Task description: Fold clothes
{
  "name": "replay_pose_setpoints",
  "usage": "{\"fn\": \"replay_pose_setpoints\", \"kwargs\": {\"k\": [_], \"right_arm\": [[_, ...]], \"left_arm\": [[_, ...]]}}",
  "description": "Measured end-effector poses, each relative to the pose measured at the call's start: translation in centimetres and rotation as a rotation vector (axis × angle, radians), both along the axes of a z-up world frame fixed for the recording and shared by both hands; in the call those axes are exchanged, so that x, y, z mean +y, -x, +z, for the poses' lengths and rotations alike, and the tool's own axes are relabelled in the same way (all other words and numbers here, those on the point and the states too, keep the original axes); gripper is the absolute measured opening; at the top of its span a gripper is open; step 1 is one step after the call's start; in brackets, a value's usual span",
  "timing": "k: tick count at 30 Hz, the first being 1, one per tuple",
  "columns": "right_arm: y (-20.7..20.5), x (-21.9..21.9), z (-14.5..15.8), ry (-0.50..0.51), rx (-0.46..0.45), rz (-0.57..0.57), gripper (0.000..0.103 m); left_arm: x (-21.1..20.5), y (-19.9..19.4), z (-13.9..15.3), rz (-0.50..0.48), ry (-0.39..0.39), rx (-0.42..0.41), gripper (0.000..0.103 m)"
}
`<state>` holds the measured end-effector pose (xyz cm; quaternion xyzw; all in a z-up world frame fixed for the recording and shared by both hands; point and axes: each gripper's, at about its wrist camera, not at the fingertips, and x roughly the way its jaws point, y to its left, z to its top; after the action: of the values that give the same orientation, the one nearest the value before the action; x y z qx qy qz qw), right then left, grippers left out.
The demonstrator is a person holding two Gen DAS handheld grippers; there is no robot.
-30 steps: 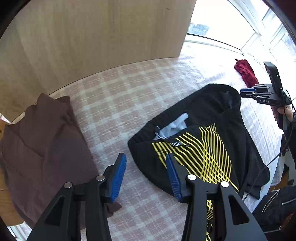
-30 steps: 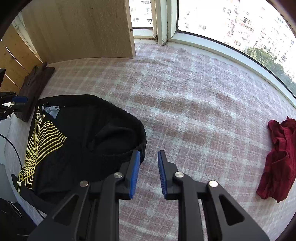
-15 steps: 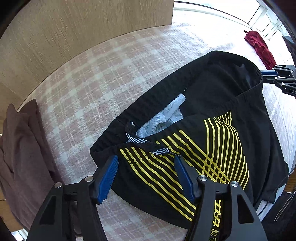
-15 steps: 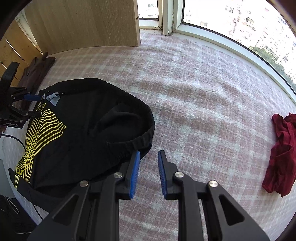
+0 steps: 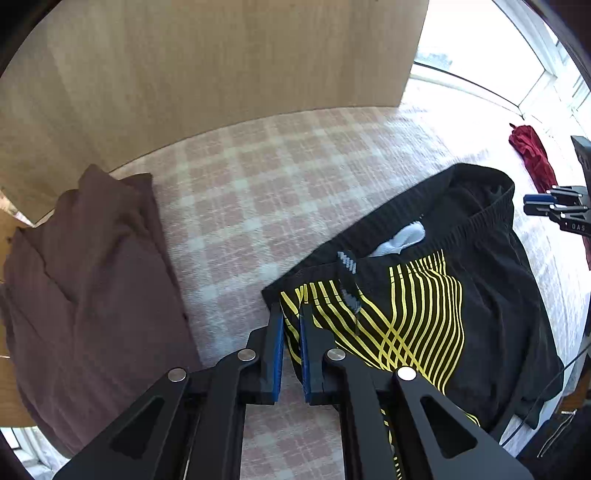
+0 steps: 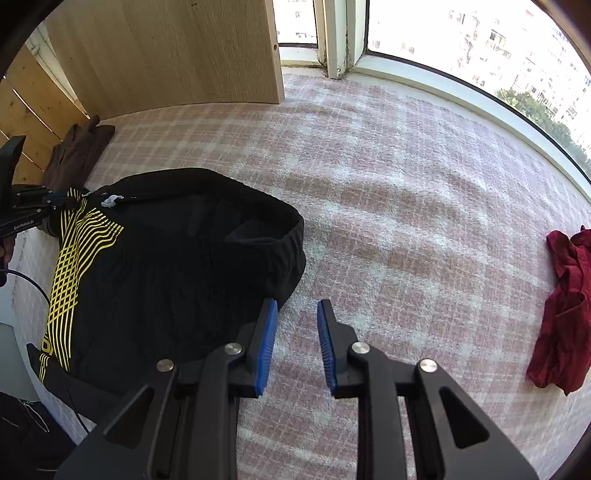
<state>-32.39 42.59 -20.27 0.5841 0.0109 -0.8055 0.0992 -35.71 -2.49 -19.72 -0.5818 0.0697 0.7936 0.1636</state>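
**Left fingers pinch the shorts' waistband corner, right fingers parted beside the other end**

Fingers (image 5: pixel 275 343) of the left gripper (image 5: pixel 291 332) are drawn close together on the near-left corner of the black shorts (image 5: pixel 480 295), with the yellow-striped fabric caught between the blue pads. To the left of that grip, a brown garment (image 5: pixel 92 288) lies in a loose fold on the pink checked bed cover (image 5: pixel 258 192), against the wooden panel (image 5: pixel 221 66) at the far side. The shorts spread to the right across the bed cover, waistband open toward the far side, a white inner pocket (image 5: pixel 402 238) showing inside it and a striped drawstring (image 5: pixel 349 280) trailing over the yellow lines. Further right, the right gripper (image 6: pixel 295 325) hovers just beside the right end of the waistband; its fingers (image 6: pixel 267 339) stand apart with nothing between them, the left pad near the black fabric edge, though contact cannot be told. At the far right a red garment (image 6: pixel 565 306) lies crumpled on the bed cover, well apart from the shorts, near the window (image 6: pixel 480 33)
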Motion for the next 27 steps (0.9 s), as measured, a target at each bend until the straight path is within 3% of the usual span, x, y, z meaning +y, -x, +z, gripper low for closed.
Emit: {"fn": "replay_pose_setpoints", "kwargs": {"k": [7, 12, 21, 23, 25, 27], "right_arm": [[2.1, -2.4, -0.2, -0.066, 0.046, 0.098, 0.04], [4.3, -3.7, -0.5, 0.019, 0.065, 0.167, 0.04], [6.7, -8.4, -2.2, 0.016, 0.045, 0.261, 0.04], [6.9, -8.7, -2.6, 0.033, 0.024, 0.26, 0.033], [6.8, -8.6, -2.7, 0.033, 0.029, 0.25, 0.007], [6.7, -8.0, -2.3, 0.059, 0.03, 0.227, 0.007]], "left_arm": [[-3.1, 0.2, 0.1, 0.059, 0.02, -0.008, 0.007], [-4.1, -0.3, -0.1, 0.073, 0.021, -0.005, 0.007], [-4.6, -1.2, 0.3, 0.067, -0.02, -0.004, 0.013], [-3.9, -1.2, 0.1, 0.051, -0.019, -0.009, 0.018], [-3.2, -1.2, -0.1, 0.036, -0.017, -0.013, 0.03], [-2.4, -1.2, -0.2, 0.021, -0.016, -0.018, 0.039]]}}
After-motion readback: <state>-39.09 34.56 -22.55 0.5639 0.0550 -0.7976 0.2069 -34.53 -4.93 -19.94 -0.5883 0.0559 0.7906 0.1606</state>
